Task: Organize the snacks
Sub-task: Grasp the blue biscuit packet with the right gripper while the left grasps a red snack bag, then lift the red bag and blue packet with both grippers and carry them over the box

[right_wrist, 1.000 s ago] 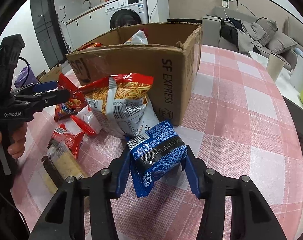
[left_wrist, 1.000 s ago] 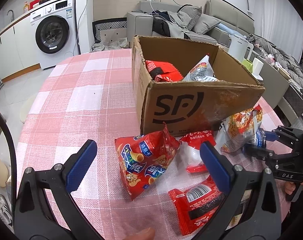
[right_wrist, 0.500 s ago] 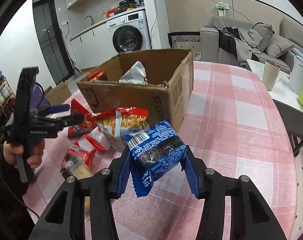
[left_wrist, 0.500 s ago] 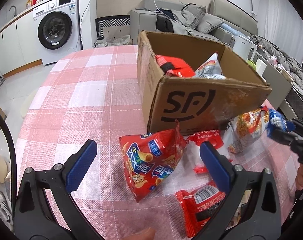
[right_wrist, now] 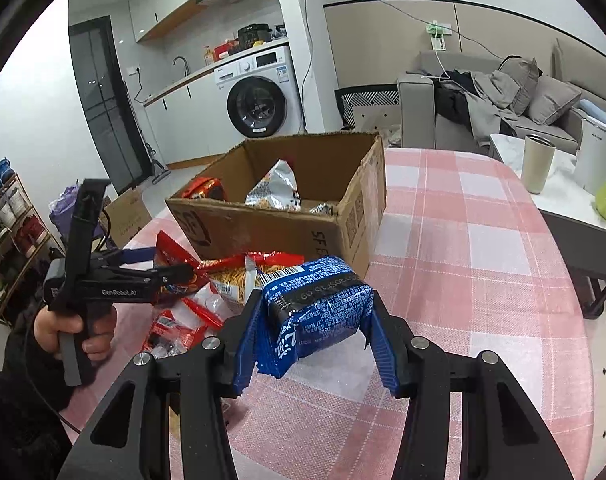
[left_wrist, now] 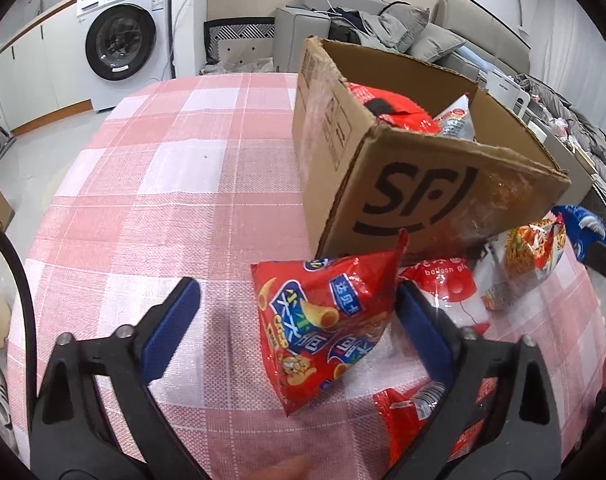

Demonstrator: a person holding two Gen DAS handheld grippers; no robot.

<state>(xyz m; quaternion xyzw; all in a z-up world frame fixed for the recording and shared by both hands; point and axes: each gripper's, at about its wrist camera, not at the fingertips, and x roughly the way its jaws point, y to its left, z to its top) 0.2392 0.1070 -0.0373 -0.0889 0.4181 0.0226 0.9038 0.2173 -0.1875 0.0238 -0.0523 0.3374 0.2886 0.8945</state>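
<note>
A red chip bag [left_wrist: 327, 328] lies on the pink checked tablecloth in front of the SF cardboard box [left_wrist: 403, 200]. My left gripper [left_wrist: 297, 286] straddles it. Its jaws are closing; the right pad touches the bag's edge and the left pad stands well apart. My right gripper [right_wrist: 315, 298] is shut on a blue snack packet [right_wrist: 319, 312], held above the table before the box [right_wrist: 263, 228]. The box holds a red packet [right_wrist: 203, 190] and a silver bag [right_wrist: 277, 192]. On the table by the box lie a noodle bag [left_wrist: 519, 256], a red-and-white pack [left_wrist: 447, 292] and another red packet [left_wrist: 415, 412].
The left half of the tablecloth [left_wrist: 151, 184] is bare. A side table [right_wrist: 563, 200] with a cup and a green mug stands to the right. A washing machine [right_wrist: 259, 100], a sofa [right_wrist: 503, 108] and a shoe rack [right_wrist: 7, 220] lie beyond the table.
My left gripper has moved forward and lower over the red chip bag, and its jaws have narrowed. My right gripper has risen with the blue packet, so the box's inside now shows.
</note>
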